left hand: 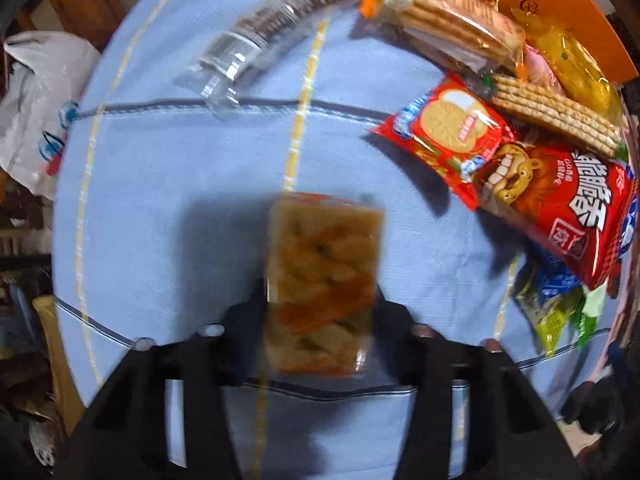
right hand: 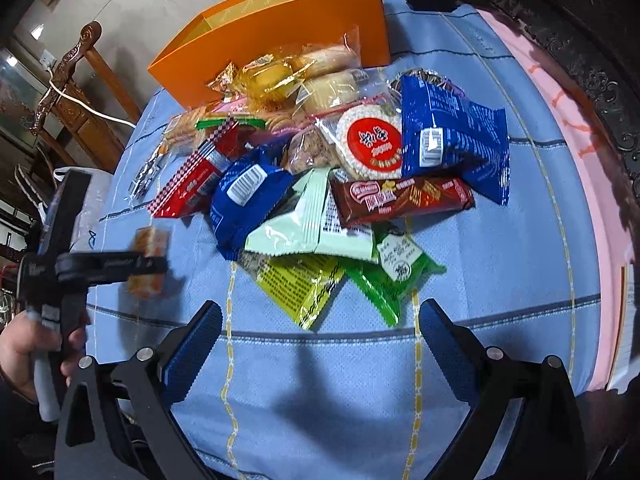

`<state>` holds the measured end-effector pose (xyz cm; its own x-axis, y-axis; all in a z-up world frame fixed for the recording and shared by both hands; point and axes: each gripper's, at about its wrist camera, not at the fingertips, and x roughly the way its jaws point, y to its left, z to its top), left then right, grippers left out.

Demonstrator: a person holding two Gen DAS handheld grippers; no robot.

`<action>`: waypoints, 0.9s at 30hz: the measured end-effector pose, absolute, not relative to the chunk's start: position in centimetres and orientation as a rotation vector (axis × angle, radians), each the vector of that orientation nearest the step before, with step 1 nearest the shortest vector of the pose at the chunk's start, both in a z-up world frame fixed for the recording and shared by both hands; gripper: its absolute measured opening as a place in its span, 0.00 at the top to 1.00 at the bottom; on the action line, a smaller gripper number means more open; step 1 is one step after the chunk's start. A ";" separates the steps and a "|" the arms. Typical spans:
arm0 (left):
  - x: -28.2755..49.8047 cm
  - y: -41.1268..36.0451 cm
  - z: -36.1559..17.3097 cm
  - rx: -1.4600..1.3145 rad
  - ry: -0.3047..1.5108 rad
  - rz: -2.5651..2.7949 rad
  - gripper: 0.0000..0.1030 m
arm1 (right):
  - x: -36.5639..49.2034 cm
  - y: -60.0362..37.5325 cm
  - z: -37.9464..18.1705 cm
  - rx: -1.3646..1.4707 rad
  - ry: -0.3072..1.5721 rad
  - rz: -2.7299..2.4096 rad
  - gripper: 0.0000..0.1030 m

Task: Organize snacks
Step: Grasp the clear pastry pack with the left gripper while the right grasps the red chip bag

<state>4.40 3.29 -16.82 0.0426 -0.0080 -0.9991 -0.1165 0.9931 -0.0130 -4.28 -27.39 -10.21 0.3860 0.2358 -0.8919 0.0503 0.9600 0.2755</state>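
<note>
My left gripper is shut on a clear pack of yellow-orange snack pieces and holds it above the blue cloth; it also shows at the left of the right wrist view, with the same pack in it. My right gripper is open and empty, low over the cloth just in front of a pile of snack packets. The pile includes a blue bag, a brown wafer bar, a pale green packet and a red lion bag. An orange box stands open behind the pile.
A blue checked tablecloth covers the table. A clear sleeve of dark biscuits lies apart at the far side. A white plastic bag hangs off the left edge. Wooden furniture stands behind. A pink strip runs along the right edge.
</note>
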 end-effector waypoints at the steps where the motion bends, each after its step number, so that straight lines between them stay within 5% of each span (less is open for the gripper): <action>1: 4.3 3.5 -16.8 -0.105 1.524 0.065 0.56 | -4.0 -27.2 -10.0 0.273 1.162 0.119 0.04; 13: 4.5 4.3 -15.8 -0.057 1.476 0.058 0.56 | 2.1 -18.9 -7.6 -0.045 1.000 0.287 0.04; 24: 4.5 7.9 -16.4 -0.115 1.501 0.077 0.56 | 6.1 -14.2 -11.5 -0.326 1.021 0.339 0.04; 27: 4.5 7.9 -16.1 -0.121 1.500 0.080 0.56 | 6.9 -14.5 -11.6 -0.294 1.046 0.386 0.21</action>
<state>4.50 7.93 -16.07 0.0702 -0.0218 -0.9973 -0.1277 0.9913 -0.0307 6.93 -14.46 -11.63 0.4446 0.1682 -0.8798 -0.4433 0.8948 -0.0530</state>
